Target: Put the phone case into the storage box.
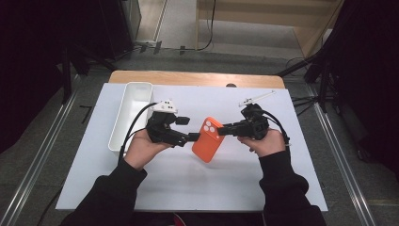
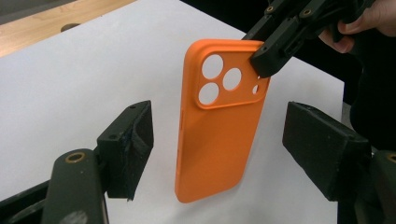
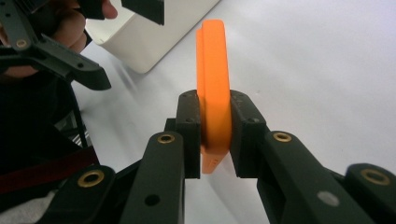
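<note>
An orange phone case [image 1: 208, 139] hangs above the white table sheet [image 1: 197, 183], its camera cutouts facing up. My right gripper [image 1: 225, 128] is shut on the case's camera-end corner. In the right gripper view the case [image 3: 213, 88] stands edge-on, pinched between both pads. My left gripper [image 1: 190, 128] is open beside the case's left side. In the left gripper view the case [image 2: 219, 126] hangs between and beyond the spread jaws, touching neither, and the right gripper's fingers [image 2: 273, 58] clamp its top corner.
A long white bin [image 1: 131, 113] lies on the sheet at the left, behind my left hand, and also appears as the bin [image 3: 149, 42] in the right gripper view. The wooden table edge [image 1: 197, 78] runs along the back. Dark curtains flank both sides.
</note>
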A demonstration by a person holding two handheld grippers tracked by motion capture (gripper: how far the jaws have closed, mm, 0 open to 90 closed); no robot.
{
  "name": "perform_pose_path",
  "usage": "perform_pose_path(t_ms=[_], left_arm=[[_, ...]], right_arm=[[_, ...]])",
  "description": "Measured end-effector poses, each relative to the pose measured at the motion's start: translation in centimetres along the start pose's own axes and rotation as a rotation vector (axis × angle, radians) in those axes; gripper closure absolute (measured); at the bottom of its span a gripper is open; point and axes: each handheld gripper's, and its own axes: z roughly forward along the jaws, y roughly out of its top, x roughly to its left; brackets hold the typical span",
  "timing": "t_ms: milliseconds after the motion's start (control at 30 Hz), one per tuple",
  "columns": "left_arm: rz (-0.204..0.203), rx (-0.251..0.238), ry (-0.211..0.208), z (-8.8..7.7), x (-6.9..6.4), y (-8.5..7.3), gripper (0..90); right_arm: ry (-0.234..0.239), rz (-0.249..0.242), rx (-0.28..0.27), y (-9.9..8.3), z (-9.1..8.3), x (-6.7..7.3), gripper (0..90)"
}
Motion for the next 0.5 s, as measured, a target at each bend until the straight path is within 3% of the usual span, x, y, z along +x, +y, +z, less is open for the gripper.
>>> perform_pose_path(t_ms=[200, 400, 500], left_arm=[[0.012, 0.001, 0.03, 0.25, -0.06, -0.22, 24.8], [0.027, 0.019, 0.029, 0.68, -0.17, -0.48, 24.6], [0.029, 0.027, 0.028, 0.92, -0.24, -0.53, 17.3]], right_arm=[[-0.014, 0.021, -0.009, 0.33, 0.2, 0.11, 74.5], [-0.028, 0.04, 0.004, 0.66, 0.5, 0.23, 74.5], [-0.034, 0.052, 0.015, 0.83, 0.63, 0.28, 74.5]])
